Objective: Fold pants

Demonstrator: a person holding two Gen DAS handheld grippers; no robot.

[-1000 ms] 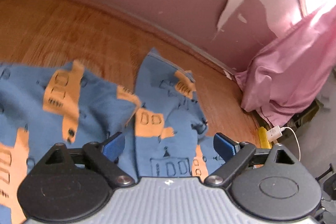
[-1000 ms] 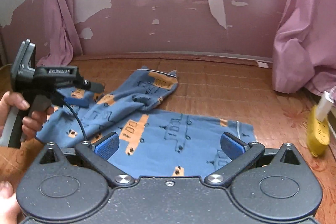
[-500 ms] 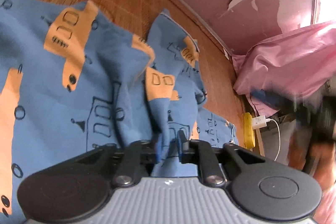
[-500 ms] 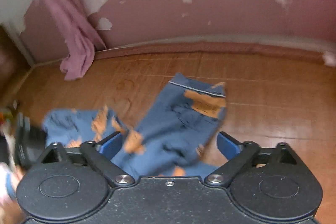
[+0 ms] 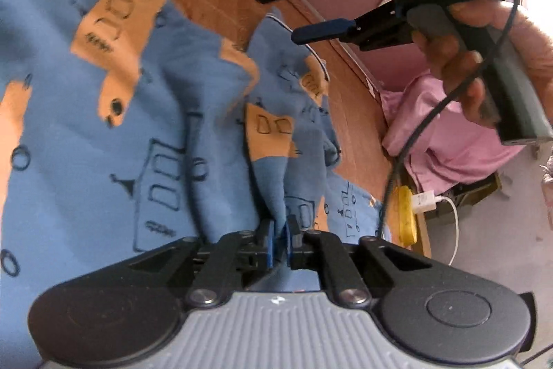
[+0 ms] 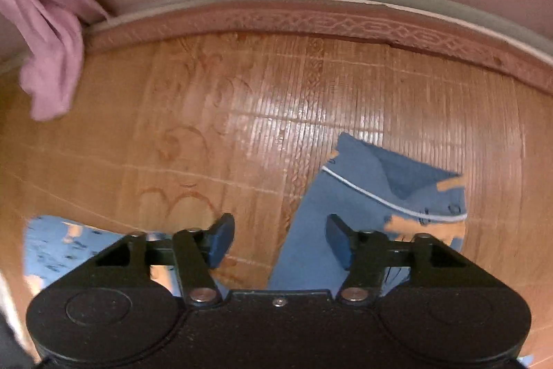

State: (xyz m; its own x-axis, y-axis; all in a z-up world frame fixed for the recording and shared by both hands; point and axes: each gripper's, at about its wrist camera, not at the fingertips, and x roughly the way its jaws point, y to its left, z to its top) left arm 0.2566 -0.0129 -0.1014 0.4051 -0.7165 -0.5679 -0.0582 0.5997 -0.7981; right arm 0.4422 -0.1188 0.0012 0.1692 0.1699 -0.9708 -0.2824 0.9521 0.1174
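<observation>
The left gripper [image 5: 280, 242] pinches a fold of the rumpled pants [image 5: 166, 134]; the right gripper [image 6: 276, 239] hovers open and empty near a far cuff [image 6: 397, 196]. Folding has barely begun.

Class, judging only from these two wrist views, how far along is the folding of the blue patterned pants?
Done: the left gripper is shut on a fold of the blue pants with orange prints. In hand: the right gripper is open above a leg cuff with white piping. Left: the pants lie rumpled on the woven mat; no neat fold shows.
</observation>
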